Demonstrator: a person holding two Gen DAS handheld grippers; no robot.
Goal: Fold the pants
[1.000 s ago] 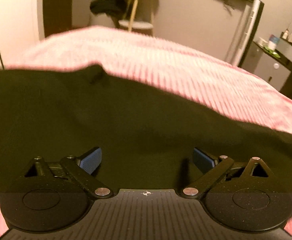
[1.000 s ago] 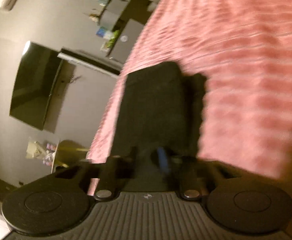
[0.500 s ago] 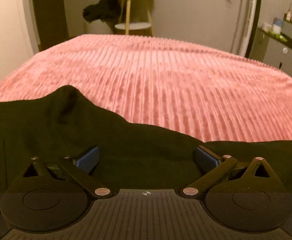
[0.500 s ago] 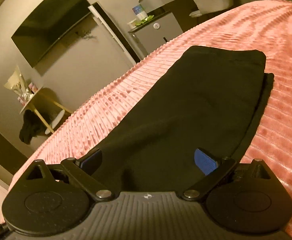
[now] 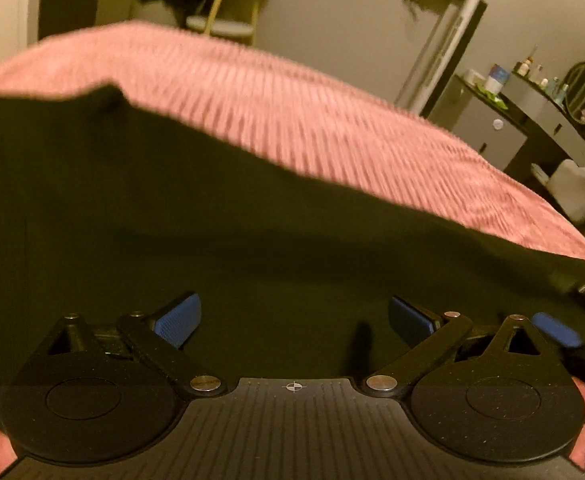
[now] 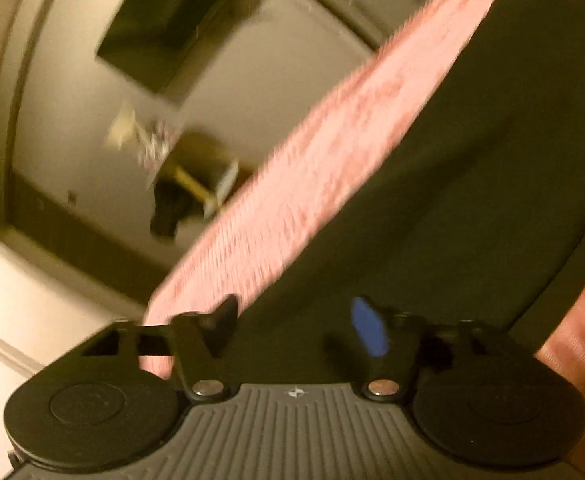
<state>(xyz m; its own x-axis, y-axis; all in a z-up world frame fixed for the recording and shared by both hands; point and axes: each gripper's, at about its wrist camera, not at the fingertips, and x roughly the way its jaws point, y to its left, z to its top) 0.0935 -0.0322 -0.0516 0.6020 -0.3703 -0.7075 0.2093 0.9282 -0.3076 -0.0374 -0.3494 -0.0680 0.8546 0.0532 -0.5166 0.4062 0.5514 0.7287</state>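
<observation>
Black pants (image 5: 220, 216) lie flat on the pink bedspread (image 5: 332, 120). Both tongs, left (image 5: 294, 320) & right (image 6: 292, 324), are spread apart w/ cloth between the jaws. Clamp both layers at the edge, then lift evenly, keeping the fold line straight.

The left wrist view is looking low and close across the black pants (image 5: 212, 220) toward the far edge of the pink bed (image 5: 332, 120) and a wall. The right wrist view is tilting sideways, equally near the pants (image 6: 492, 160). Both are sharing pants, bed (image 6: 292, 184) and the side table (image 5: 216, 24) (image 6: 196, 176).
</observation>
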